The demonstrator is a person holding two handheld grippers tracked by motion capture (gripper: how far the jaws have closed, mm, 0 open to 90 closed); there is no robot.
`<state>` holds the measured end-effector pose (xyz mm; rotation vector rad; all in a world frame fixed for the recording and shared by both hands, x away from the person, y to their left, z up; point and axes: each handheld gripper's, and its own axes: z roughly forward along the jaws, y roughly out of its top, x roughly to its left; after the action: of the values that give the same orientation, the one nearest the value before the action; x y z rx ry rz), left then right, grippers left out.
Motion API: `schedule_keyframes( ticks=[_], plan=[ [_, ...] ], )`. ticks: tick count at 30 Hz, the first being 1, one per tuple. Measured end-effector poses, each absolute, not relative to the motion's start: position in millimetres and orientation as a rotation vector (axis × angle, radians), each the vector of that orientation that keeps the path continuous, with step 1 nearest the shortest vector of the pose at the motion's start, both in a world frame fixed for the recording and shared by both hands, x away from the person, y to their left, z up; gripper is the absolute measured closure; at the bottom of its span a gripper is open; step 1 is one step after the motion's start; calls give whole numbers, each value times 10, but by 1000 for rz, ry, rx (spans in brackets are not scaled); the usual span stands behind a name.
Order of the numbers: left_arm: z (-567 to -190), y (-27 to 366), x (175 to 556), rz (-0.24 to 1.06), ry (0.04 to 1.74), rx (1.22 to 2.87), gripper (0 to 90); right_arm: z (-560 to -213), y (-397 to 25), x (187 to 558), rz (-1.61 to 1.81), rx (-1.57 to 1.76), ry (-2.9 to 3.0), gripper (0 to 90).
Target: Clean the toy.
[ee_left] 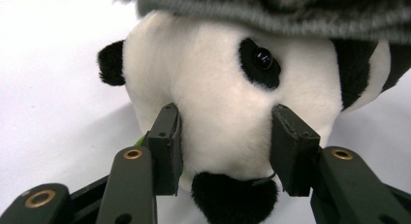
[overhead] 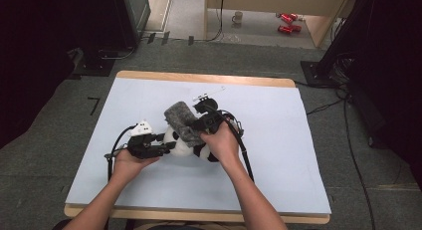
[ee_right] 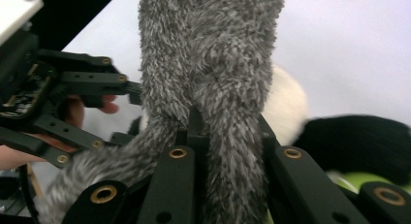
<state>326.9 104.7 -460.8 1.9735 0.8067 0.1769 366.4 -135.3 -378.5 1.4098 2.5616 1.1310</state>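
The left claw (ee_left: 225, 141) grips the snout of a plush panda (ee_left: 228, 88), its two black jaws pressed into white fur on either side of the muzzle, just above the black nose. The right claw (ee_right: 228, 132) is clenched on a fuzzy grey hat (ee_right: 213, 54), a fold of its shaggy pile pinched between the jaws. In the high view, the left claw (overhead: 166, 146) meets the toy from the left while the right claw (overhead: 196, 125) holds the hat (overhead: 181, 121) over the panda (overhead: 191, 149), which lies near the middle of the surface (overhead: 278, 155), a little toward the person's side.

The panda is soft and rounded, short white plush with black ear, eye patch and limbs, and a glossy bead eye; a bit of bright green shows beside it in both gripper views. The hat is coarser, salt-and-pepper grey, long-fibred and floppy. The claws are matt black, with brass-coloured pivots.

The surface is a pale blue-white sheet, smooth and unmarked, over a light wooden top with rounded corners. Around it lies grey carpet with cables (overhead: 348, 135) trailing at right and dark stands at the corners. Farther back, a mug (overhead: 238, 17) and red cans (overhead: 287, 22) sit on the floor beneath light wooden furniture.
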Motion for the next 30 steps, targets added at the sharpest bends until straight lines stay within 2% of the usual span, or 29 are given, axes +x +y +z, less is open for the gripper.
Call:
schedule_keyframes(
  ticks=[9,17,24,30],
  plan=[
    [-4608,1040,3256,187,789,1982,522,-3831,-1783,3786,1062,1565,2468,783],
    [-4606,1048,3267,180,809,1969,532,-3662,-1877,3788,1049,1553,2408,793],
    [-4576,1041,3289,168,837,1948,551,-3394,-1729,3690,1184,1480,2420,793],
    [-4550,1034,3289,170,848,1945,561,-3403,-1340,3661,1192,1381,2512,793]
  ],
)
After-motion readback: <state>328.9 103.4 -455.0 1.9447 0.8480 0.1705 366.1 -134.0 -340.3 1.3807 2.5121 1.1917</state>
